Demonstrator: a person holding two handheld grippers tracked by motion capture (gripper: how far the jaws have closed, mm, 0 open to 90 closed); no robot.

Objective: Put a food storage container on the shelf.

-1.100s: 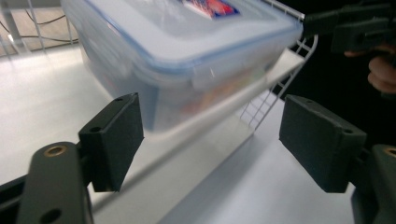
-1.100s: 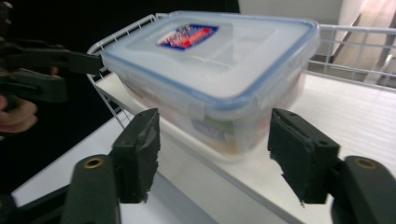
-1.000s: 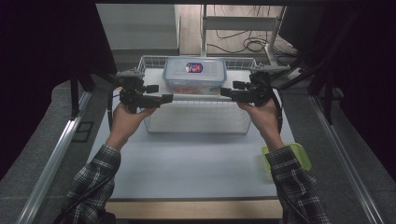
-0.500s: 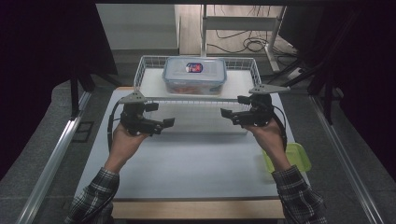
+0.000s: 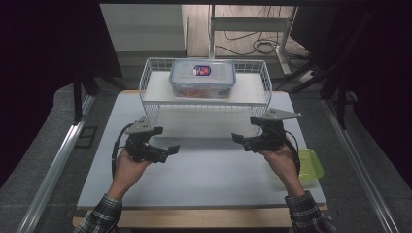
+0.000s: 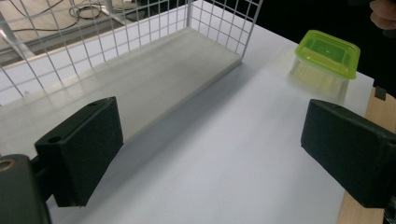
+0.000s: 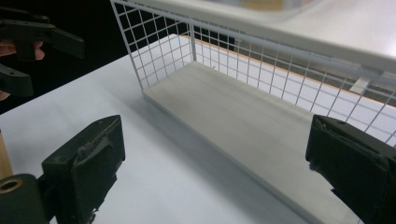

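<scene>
Your sleeves enter at the table's near edge, forearms angled outward, each hand wrapped around a gripper held low over the white table [image 5: 204, 179]. Your left gripper [image 5: 171, 149] points inward to the right; your right gripper [image 5: 237, 139] points inward to the left, so the two face each other across a bare stretch of table, well apart. Both sets of jaws have just been opening and now stand wide, with nothing between them; in each gripper view the black pads frame only table and rack. A green tub [image 5: 309, 165] sits just beside your right wrist, near the table's right edge.

Beyond the grippers stands the wire rack [image 5: 150, 82], its long axis running left to right across the far half of the table, its lower shelf bare in both gripper views. On its upper shelf rests the clear box [image 5: 202, 77], lid on, a red-and-blue label on top. The box lies flat, long axis left to right, parallel to the rack, slightly left of the shelf's centre, well apart from both grippers. Behind the table, cables trail over the floor.
</scene>
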